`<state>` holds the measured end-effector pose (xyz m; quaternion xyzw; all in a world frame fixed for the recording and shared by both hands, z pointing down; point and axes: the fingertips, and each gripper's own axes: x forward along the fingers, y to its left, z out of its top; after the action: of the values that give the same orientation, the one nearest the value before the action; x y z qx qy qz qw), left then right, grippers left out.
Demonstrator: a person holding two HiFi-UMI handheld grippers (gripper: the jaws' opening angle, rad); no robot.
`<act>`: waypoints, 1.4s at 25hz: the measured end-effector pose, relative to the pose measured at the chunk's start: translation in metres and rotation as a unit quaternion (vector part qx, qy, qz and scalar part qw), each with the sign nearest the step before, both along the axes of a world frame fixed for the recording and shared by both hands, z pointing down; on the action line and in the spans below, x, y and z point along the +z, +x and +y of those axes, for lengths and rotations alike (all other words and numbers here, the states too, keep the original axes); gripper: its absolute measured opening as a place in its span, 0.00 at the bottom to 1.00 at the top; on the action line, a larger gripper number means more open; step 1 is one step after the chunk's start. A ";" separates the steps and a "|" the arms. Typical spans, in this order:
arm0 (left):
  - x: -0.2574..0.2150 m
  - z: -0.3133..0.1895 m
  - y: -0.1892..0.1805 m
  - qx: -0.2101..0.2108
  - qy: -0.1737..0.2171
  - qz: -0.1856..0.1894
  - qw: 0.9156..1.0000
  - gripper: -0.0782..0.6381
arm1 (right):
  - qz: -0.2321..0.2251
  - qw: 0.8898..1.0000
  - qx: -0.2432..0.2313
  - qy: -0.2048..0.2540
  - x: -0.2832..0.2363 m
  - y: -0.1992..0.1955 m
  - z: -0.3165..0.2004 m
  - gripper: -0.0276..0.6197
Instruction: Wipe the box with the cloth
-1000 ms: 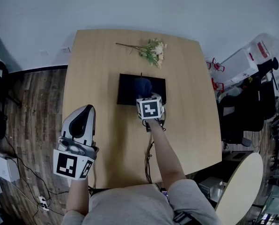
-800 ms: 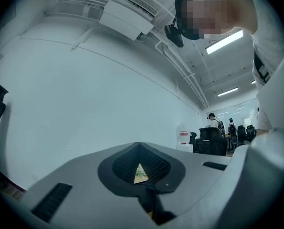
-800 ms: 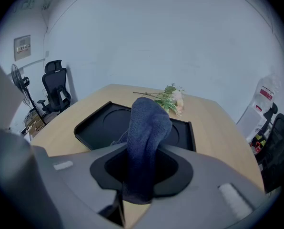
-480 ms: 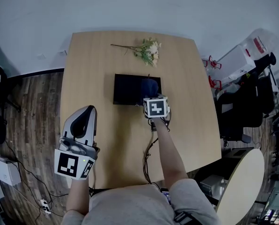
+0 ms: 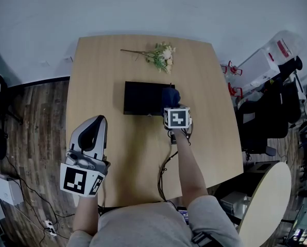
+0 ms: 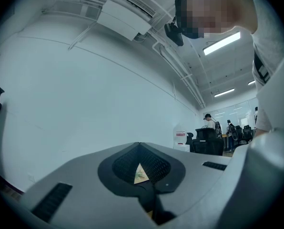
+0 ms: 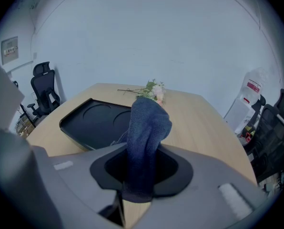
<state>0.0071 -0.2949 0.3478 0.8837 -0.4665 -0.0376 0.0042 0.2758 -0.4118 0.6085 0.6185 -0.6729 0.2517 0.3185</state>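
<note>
A flat black box [image 5: 142, 98] lies in the middle of the wooden table [image 5: 102, 66]; in the right gripper view the box [image 7: 96, 123] shows two round recesses in its top. My right gripper [image 5: 173, 108] is shut on a dark blue cloth [image 5: 170, 95] at the box's right end. The cloth [image 7: 146, 142] stands up between the jaws, just right of the box's near corner. My left gripper [image 5: 90, 133] is held over the table's front left, tilted upward, away from the box, shut with nothing in it [image 6: 141, 175].
A sprig of artificial flowers [image 5: 160, 53] lies at the far side of the table, behind the box. A black cable [image 5: 165, 171] runs along the table under my right arm. Office chairs and bags [image 5: 277, 107] crowd the floor to the right.
My right gripper has slid the cloth rightward across the box top, from about its middle to its right end. The left gripper has stayed put.
</note>
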 end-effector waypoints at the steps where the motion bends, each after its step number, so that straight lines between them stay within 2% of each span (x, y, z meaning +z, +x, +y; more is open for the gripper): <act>1: 0.000 0.001 0.000 0.000 0.001 0.000 1.000 0.12 | 0.005 1.000 0.005 -0.003 -0.002 0.003 0.003 0.22; 7: -0.005 0.003 -0.005 -0.002 0.003 -0.001 1.000 0.12 | 0.020 1.000 0.000 0.007 0.002 0.003 0.003 0.22; 13: -0.012 0.011 -0.005 0.006 0.011 -0.003 1.000 0.12 | -0.014 0.999 0.001 0.030 -0.007 0.004 0.012 0.23; 21: -0.019 0.021 0.002 0.031 0.016 -0.004 0.999 0.12 | -0.024 0.995 -0.018 0.100 -0.047 -0.013 0.048 0.23; 35: -0.034 0.044 0.017 0.075 0.030 0.006 0.997 0.12 | -0.056 0.974 -0.002 0.221 -0.144 -0.031 0.129 0.23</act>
<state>0.0243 -0.2508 0.3139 0.9157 -0.3974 -0.0570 -0.0165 0.2445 -0.2825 0.4650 0.6572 -0.7299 0.1303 0.1358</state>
